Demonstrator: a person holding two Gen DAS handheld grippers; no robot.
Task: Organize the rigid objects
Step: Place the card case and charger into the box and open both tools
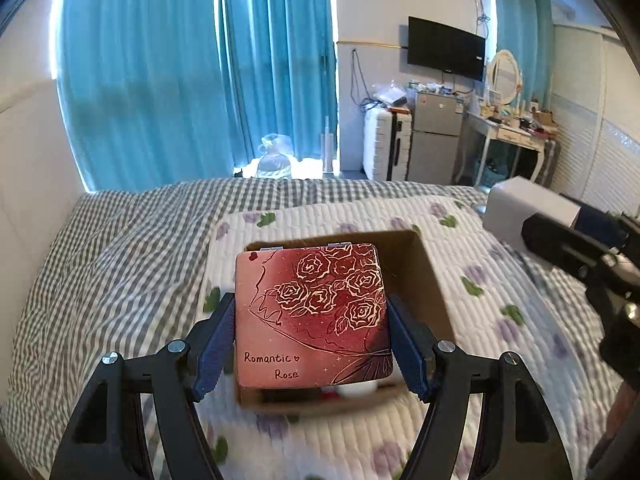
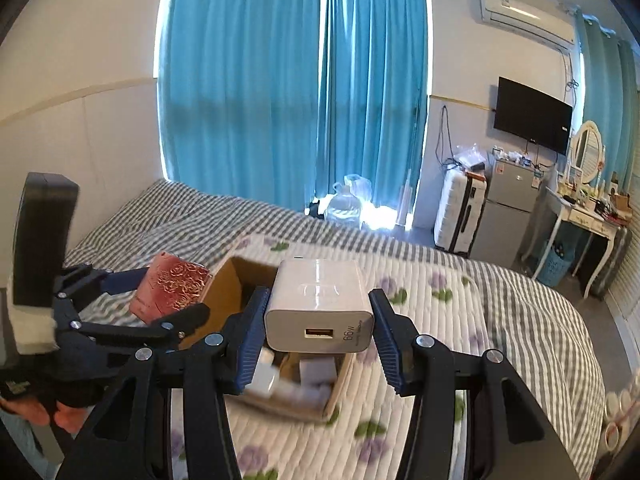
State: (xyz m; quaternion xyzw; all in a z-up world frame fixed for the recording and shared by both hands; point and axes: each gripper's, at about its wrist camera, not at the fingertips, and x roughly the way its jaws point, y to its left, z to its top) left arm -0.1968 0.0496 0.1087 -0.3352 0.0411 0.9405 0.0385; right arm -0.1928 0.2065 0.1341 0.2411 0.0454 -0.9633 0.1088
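My left gripper (image 1: 310, 346) is shut on a red tin (image 1: 312, 316) marked "Romantic Rose", held flat above an open cardboard box (image 1: 424, 276) on the bed. The tin also shows in the right wrist view (image 2: 172, 290), held by the left gripper (image 2: 160, 300). My right gripper (image 2: 318, 332) is shut on a white 66W charger (image 2: 320, 304), held above the same box (image 2: 228, 292). The charger shows at the right in the left wrist view (image 1: 528, 210). Small white items (image 2: 304, 376) lie inside the box.
The box sits on a white quilt with purple flowers (image 1: 360, 432) over a grey checked bedsheet (image 1: 100, 264). Blue curtains (image 1: 192, 72) hang behind. A water jug (image 1: 274, 162), a suitcase (image 1: 386, 144), a fridge (image 1: 434, 132) and a dressing table (image 1: 512, 132) stand beyond the bed.
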